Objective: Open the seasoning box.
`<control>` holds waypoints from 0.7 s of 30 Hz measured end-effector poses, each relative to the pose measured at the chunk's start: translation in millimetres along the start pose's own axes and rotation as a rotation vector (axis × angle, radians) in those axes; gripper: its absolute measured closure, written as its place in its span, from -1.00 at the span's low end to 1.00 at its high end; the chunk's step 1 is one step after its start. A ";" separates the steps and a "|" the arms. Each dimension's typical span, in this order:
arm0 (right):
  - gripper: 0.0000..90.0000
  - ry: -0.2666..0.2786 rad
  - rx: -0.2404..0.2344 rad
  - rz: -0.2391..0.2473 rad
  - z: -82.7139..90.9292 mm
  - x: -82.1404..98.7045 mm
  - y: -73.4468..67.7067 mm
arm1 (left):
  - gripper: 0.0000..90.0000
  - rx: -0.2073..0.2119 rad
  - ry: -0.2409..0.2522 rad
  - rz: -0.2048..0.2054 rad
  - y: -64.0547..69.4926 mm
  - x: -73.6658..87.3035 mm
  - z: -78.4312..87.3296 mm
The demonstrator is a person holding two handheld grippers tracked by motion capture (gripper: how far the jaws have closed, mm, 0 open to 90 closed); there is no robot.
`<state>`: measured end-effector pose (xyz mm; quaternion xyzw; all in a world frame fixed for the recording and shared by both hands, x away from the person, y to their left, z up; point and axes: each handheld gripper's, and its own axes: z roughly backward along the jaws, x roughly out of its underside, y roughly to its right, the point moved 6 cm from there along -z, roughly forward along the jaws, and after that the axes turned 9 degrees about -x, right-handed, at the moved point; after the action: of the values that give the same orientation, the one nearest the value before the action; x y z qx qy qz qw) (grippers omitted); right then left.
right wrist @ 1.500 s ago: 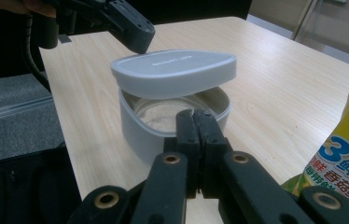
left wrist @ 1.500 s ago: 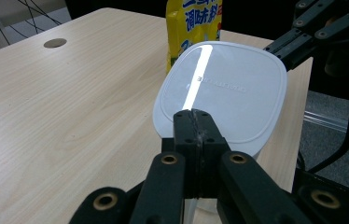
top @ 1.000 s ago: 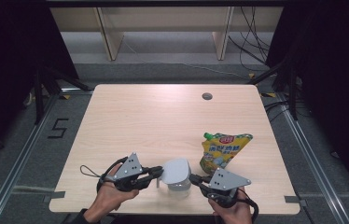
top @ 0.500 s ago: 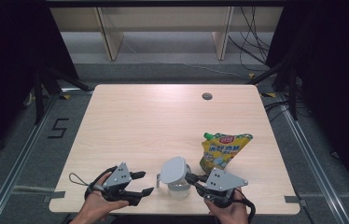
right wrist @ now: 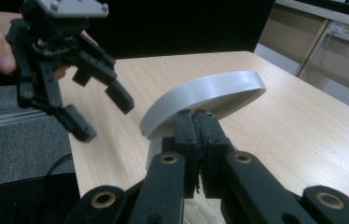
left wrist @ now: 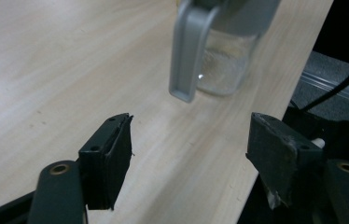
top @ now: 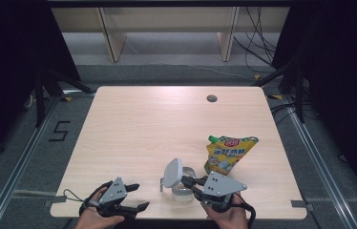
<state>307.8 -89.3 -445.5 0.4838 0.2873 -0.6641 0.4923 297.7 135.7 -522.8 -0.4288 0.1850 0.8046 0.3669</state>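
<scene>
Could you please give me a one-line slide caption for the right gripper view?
Right gripper shut on the grey lid of a jar, left gripper open beyond.

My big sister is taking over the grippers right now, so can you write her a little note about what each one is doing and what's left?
Left gripper: jaws have just been opening, nothing between them, off to the left of the jar near the table's front edge.
Right gripper: shut on the grey flip lid, holding it tipped up.
Clear jar: stands near the front edge, its grey handle towards the left gripper.
Yellow refill pouch: lies behind the jar, to its right, green cap on.
Done: lid lifted. Left, probably: open the pouch, fill the jar.
</scene>
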 end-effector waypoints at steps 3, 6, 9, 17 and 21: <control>0.95 0.003 -0.008 0.003 -2.7 -2.0 -1.6 | -0.36 -0.012 -0.014 -0.011 -0.4 2.5 2.1; 0.95 0.006 -0.012 0.012 -7.2 -4.3 -3.4 | -0.37 -0.013 -0.005 0.013 0.9 3.2 2.4; 0.95 0.008 -0.026 0.014 -12.4 -7.0 -7.3 | -0.37 -0.013 -0.002 -0.002 0.5 3.3 2.0; 0.93 -0.001 -0.054 0.029 -19.8 -11.0 -14.4 | -0.36 -0.012 -0.001 0.021 0.2 3.3 0.2; 0.84 0.016 -0.040 0.023 -13.0 -8.0 -7.9 | -0.36 -0.027 0.004 0.001 -0.9 2.5 0.8</control>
<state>305.4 -72.4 -443.6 0.4824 0.2987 -0.6488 0.5071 297.1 137.9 -524.4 -0.4350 0.1753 0.8064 0.3603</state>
